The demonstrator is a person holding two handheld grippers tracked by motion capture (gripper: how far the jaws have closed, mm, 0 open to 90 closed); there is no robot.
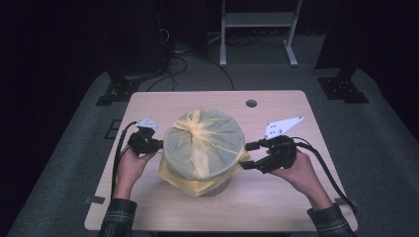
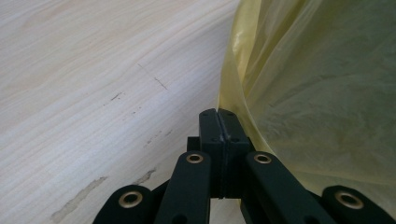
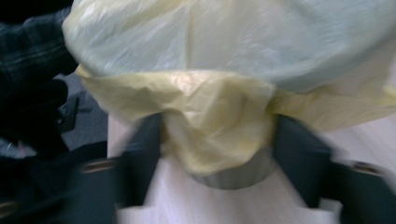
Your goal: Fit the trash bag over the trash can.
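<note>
1. A round grey bin (image 1: 217, 186) stands at the centre of the high view on the pale wooden desk (image 1: 276, 197), lined with a yellow bag (image 1: 202, 143) that is stretched across its mouth and knotted toward the upper left of the top.

2. The left claw (image 1: 157, 146) sits at the left of the bin, touching the bag's side. In the left gripper view its jaws are pressed together right at the bag's edge; whether a fold of film is caught between them cannot be told.

3. The right claw (image 1: 245, 155) lies at the right of the bin, pointing left at it. Its jaws stand spread, one above the other in the high view, with the hanging skirt of the bag just in front of them.

4. In the right gripper view, which is blurred, the bunched yellow skirt (image 3: 205, 126) hangs between the two spread jaws (image 3: 219, 163) without either visibly pressing on it, and the bin's grey wall shows below it.

5. The relation that matters: the skirt runs around the bin as a band, and the nearest loose part lies directly ahead of the right claw, toward the picture's centre. That claw looks the better placed to close on it.

6. The two claws face each other across the bin, each near its rim.
</note>
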